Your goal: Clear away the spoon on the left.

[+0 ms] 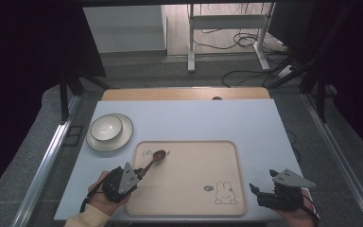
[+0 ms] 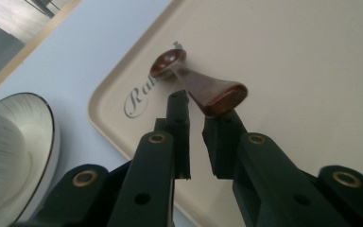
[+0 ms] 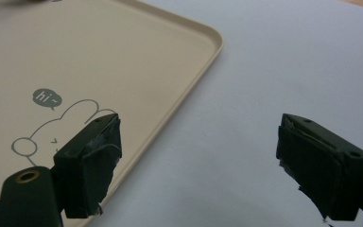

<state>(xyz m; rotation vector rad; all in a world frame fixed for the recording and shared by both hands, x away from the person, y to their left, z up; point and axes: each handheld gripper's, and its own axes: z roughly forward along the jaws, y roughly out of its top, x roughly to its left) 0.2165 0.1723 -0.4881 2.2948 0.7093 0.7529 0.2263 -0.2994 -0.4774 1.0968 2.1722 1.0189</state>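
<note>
Jaws of the left gripper (image 2: 196, 111) nearly together behind the spoon (image 2: 196, 82) handle; right gripper (image 3: 198, 156) spread wide beside the tray (image 3: 189, 85).

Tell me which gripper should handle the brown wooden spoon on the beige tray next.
Left. The left gripper has its jaws nearly shut right at the brown wooden spoon's handle end. The right gripper hangs open beside the beige tray's opposite edge, far from the spoon.

A pale blue table (image 1: 194, 120) is seen here. A beige tray (image 1: 194, 189) is laid near its front edge, and a plate (image 1: 123, 137) is set at the back left.
</note>
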